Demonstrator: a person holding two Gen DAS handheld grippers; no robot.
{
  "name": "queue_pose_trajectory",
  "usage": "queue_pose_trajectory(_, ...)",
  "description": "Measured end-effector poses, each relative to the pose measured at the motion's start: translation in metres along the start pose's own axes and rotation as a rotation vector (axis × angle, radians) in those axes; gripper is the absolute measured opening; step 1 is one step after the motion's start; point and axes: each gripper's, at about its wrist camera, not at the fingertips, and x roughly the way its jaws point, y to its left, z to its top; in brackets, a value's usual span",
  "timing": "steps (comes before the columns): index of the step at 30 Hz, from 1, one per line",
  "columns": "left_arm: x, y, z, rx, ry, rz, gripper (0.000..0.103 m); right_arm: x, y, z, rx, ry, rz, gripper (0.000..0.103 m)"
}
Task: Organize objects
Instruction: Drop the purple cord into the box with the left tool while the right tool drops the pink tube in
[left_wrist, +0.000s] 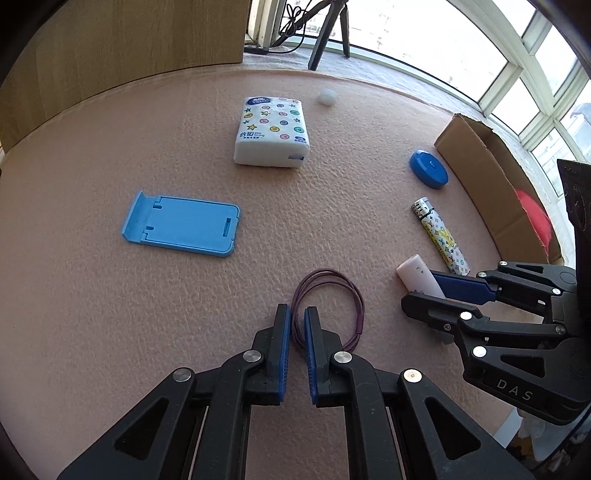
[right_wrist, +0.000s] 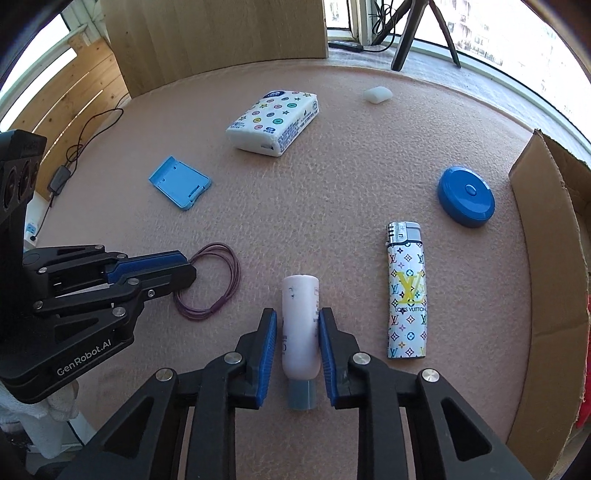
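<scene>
Worktop (right_wrist: 332, 192): pinkish-beige, leather-grain texture. Tissue pack (right_wrist: 273, 122): white with multicoloured stars and round dots. Phone stand (left_wrist: 181, 225): light blue. Round case (right_wrist: 466, 195): solid blue. Lighter (right_wrist: 406, 295): white with multicoloured monogram print, a large yellow logo, silver top. Bottle (right_wrist: 300, 325): pale pink, grey-blue cap. Hair ties (left_wrist: 328, 306): dark purple. Box (right_wrist: 546, 295): brown cardboard. Both grippers: black with blue pads.

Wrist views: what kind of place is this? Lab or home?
Likely a home room by a window: a pink-covered table with a tissue pack and lighter, a cardboard box, and bright windows behind.
</scene>
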Motion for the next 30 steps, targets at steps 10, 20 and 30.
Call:
queue_pose_trajectory(10,-0.007,-0.008,-0.003,-0.011,-0.025,-0.025,0.003,-0.011,-0.01,-0.003,0.015,-0.034,0.013,0.018)
queue_pose_trajectory(20,-0.046,-0.017,0.01,-0.027,-0.11,-0.062,0.003,-0.05,-0.034,-0.009,0.066,-0.104,0.042,0.018)
queue_pose_trajectory(30,-0.061,-0.07,0.045,0.048,-0.168,-0.126,0.003,-0.111,-0.088,-0.021,0.151,-0.222,-0.01,0.018)
